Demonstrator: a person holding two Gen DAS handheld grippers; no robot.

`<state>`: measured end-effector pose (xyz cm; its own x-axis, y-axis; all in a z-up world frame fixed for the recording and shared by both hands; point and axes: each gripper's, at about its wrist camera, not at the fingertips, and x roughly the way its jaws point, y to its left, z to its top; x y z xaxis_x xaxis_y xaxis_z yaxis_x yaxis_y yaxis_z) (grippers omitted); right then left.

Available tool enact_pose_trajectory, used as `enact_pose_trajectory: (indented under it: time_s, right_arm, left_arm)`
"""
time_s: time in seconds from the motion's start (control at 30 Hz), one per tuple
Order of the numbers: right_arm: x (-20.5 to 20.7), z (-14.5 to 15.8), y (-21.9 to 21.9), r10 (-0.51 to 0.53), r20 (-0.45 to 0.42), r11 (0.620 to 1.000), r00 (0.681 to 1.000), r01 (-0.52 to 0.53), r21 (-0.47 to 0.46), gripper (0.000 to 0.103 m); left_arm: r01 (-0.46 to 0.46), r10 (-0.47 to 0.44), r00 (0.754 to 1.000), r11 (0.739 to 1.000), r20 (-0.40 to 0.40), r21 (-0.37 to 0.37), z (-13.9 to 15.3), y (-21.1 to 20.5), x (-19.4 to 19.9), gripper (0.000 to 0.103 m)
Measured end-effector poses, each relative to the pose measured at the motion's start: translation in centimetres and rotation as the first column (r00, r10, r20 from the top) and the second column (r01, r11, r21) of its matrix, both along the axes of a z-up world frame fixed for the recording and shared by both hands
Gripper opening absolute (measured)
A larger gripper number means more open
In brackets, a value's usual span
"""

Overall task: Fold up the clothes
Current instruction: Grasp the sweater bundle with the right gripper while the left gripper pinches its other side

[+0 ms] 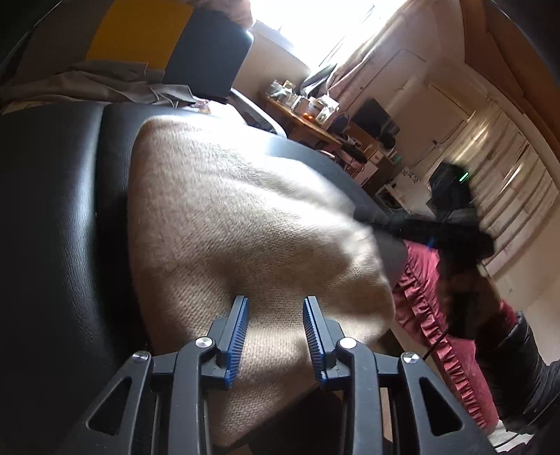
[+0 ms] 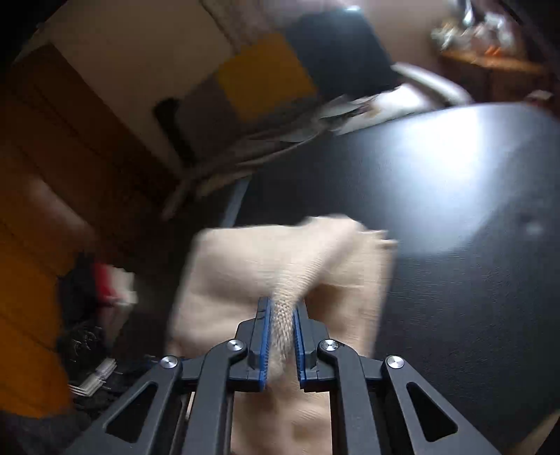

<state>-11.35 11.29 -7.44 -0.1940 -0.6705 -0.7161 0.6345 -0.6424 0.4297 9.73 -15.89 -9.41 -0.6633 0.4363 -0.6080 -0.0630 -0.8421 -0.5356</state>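
Note:
A beige knit garment [image 1: 227,210] lies on a black padded surface [image 1: 52,210], with its near end hanging over the edge. My left gripper [image 1: 275,302] hovers over that near end. Its blue pads [image 1: 241,315] stand apart and do not press the cloth. In the left wrist view my right gripper [image 1: 367,215] shows as a dark blur at the garment's right corner. In the right wrist view my right gripper [image 2: 282,304] is shut on a bunched fold of the garment [image 2: 245,266], which is raised off the black surface [image 2: 455,192].
A crumpled grey cloth [image 1: 105,80] and a yellow and black cushion [image 1: 140,31] lie at the far end of the surface. A maroon ruffled fabric [image 1: 437,315] lies below on the right. A cluttered wooden desk [image 1: 315,126] stands beyond. Dark clutter [image 2: 87,315] sits on the floor.

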Motion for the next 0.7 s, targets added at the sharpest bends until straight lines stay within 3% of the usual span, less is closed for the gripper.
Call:
enact_pose_trajectory:
  time_s: [0.1,0.13,0.27,0.33,0.37,0.43,0.53,0.7]
  right_arm:
    - [-0.4,-5.8,1.5,-0.048,0.104,0.991,0.993,0.035,0.126,0.008]
    - [-0.3,-6.7,2.0,-0.058,0.119,0.993,0.991,0.045,0.106,0.008]
    - [-0.4,-5.2,4.9,-0.074,0.168,0.983,0.983,0.1,-0.157,0.013]
    - [-0.5,-3.7,4.9,-0.02,0.174,0.963,0.985,0.065,-0.262,0.033]
    - [-0.6,-3.1,4.6,0.0,0.172,0.955,0.985,0.051,-0.293,0.064]
    - [-0.8,-2.6,3.3,0.026,0.159,0.952,0.987,0.024,-0.304,0.086]
    - [-1.4,-4.2,1.1,0.037,0.184,0.961,0.982,0.015,-0.275,0.085]
    - [-2.2,-6.7,-0.4,0.039,0.301,0.966,0.953,0.041,-0.256,0.086]
  left_arm:
    - [-0.001,0.001,1.0,1.0,0.01,-0.008,0.0,0.2,0.0,0.032]
    - [-0.005,0.005,1.0,1.0,0.01,-0.007,0.0,0.2,0.0,0.032]
    - [-0.012,0.012,1.0,1.0,0.025,0.005,0.0,-0.1,-0.2,0.032]
    - [-0.012,0.012,1.0,1.0,0.027,0.001,0.0,0.1,-0.2,0.032]
    - [-0.011,0.012,1.0,1.0,0.028,-0.004,-0.1,0.2,-0.1,0.032]
    - [-0.011,0.011,0.999,1.0,0.03,-0.009,-0.1,0.4,0.0,0.032]
    - [-0.009,0.009,0.999,1.0,0.034,-0.001,-0.1,0.2,0.1,0.032]
    - [-0.006,0.006,0.999,1.0,0.037,0.011,-0.4,0.2,0.2,0.032]
